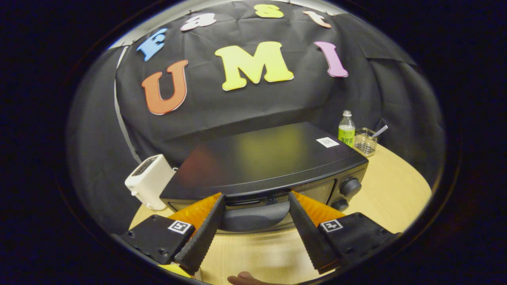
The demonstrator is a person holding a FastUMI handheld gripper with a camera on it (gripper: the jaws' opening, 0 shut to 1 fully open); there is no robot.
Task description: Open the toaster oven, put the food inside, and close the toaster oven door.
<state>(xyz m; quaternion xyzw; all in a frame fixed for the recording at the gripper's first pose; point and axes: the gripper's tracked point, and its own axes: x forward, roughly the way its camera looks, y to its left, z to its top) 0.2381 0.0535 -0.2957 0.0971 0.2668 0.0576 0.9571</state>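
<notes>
The black toaster oven [273,158] stands on the wooden table [392,194], close in front of me, with its door up and shut. Its dark curved door handle [253,217] lies between my fingers. My gripper [255,196] is open, and both fingertips reach the door's top edge, one at each end of the handle. I cannot tell whether the fingers touch the handle. Two knobs [350,186] sit on the oven's right front. A bit of something yellow [174,270] peeks out under the left finger's base, too little to name.
A white pop-up toaster [148,182] stands left of the oven. Behind the oven's right corner are a green-labelled bottle [346,132] and a small wire basket [365,143]. A pinkish rounded tip [242,279], perhaps a finger, shows below the fingers.
</notes>
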